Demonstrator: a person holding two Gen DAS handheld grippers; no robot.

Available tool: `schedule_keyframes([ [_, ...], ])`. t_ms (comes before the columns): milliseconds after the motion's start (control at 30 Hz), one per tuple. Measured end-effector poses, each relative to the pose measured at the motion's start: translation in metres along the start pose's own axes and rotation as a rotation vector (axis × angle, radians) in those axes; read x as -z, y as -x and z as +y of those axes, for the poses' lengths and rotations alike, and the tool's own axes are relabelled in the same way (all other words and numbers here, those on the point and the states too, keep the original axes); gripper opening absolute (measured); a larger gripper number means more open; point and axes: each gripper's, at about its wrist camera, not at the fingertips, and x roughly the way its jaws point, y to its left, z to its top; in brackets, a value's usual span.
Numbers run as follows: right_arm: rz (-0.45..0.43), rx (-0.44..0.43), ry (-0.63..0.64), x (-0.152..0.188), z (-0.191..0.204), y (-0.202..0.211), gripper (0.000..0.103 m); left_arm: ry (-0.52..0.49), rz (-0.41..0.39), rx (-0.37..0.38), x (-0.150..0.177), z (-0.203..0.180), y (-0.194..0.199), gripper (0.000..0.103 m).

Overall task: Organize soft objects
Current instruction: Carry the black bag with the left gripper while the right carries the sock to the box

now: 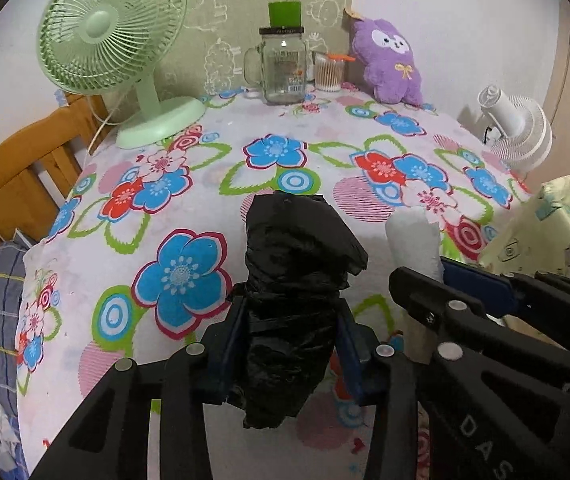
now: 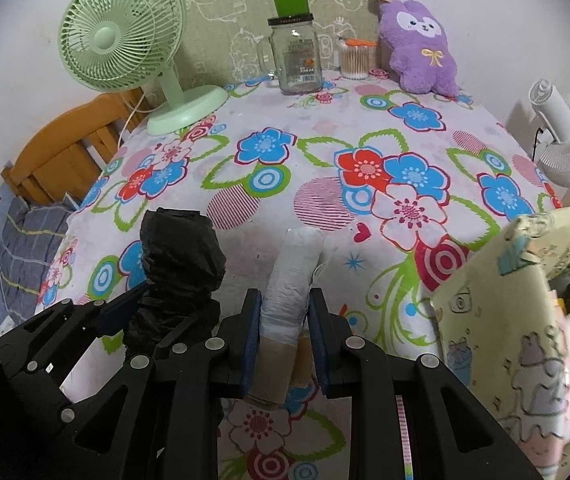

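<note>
Left wrist view showed the left hand-held gripper pinching a black roll; the right hand-held gripper pinched a white roll above the floral worktop.

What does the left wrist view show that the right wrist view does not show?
Only the left wrist view shows the left gripper head-on, shut on the black bag roll. Only the right wrist view shows the right gripper shut on the white bag roll, with its cardboard core. Both show the green fan, glass jar and purple plush.
</note>
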Motion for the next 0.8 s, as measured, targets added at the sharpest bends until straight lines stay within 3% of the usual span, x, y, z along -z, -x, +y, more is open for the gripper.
schedule_keyframes([
  [800, -0.118, -0.042, 0.08, 0.012, -0.005, 0.085, 0.027, 0.041, -0.105, -0.02, 0.009, -0.032, 0.081, 0.043],
])
